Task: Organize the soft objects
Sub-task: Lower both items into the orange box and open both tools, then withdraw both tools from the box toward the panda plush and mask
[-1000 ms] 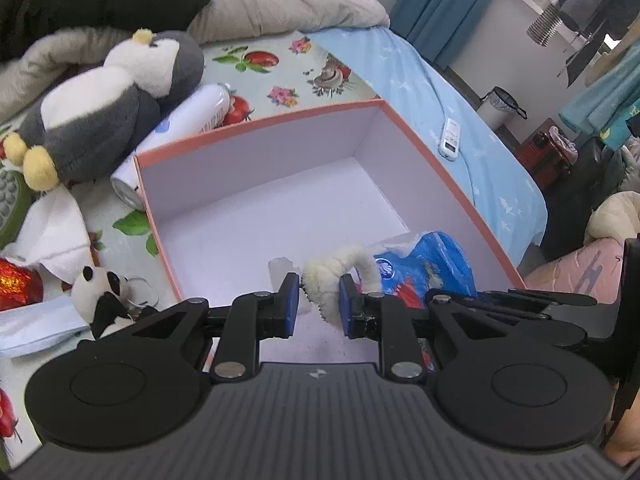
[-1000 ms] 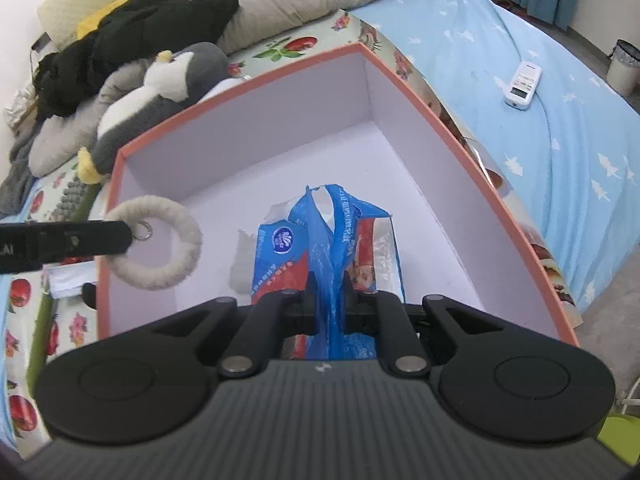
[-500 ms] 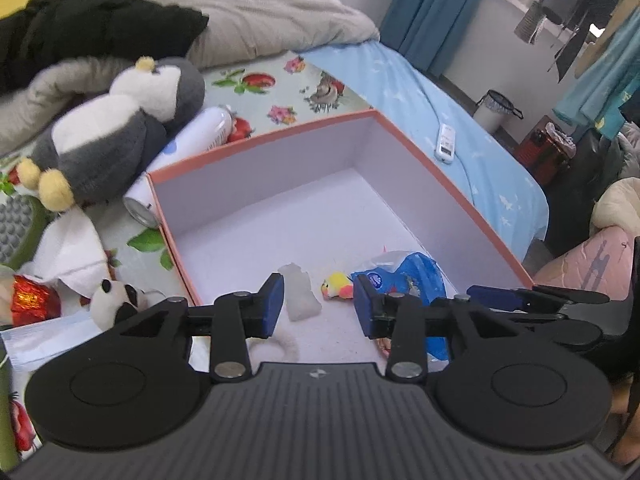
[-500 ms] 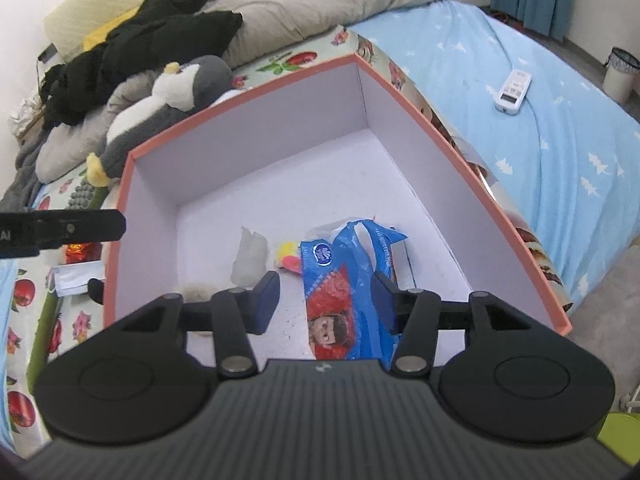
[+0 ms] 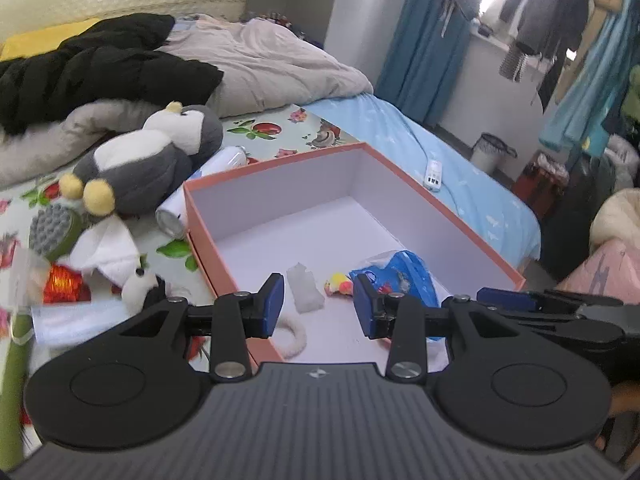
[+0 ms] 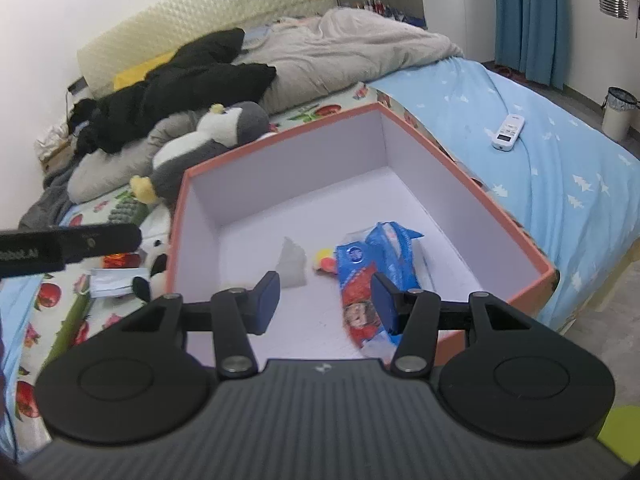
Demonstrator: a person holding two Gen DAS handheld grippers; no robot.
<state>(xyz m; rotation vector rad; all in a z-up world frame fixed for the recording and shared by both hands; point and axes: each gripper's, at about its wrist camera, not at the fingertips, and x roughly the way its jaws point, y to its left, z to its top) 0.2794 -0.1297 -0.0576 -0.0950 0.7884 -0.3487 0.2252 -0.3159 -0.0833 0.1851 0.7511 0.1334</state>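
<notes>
Bedroom, flowered bed cover [image 5: 280,136], orange box [image 5: 400,172] on it holding blue tissue pack [image 6: 368,272], white fluffy ring [image 5: 294,336], white scrap, small yellow toy; left gripper [image 5: 318,306] and right gripper [image 6: 326,300] both parted, empty, above box's near end.

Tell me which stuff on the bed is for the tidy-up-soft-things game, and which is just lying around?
For the job:
orange box
blue tissue pack, inside it
fluffy white ring, inside it
penguin plush, outside
small panda plush, outside
both grippers, left and right, open and empty

Just lying about:
spray can
remote
black coat
</notes>
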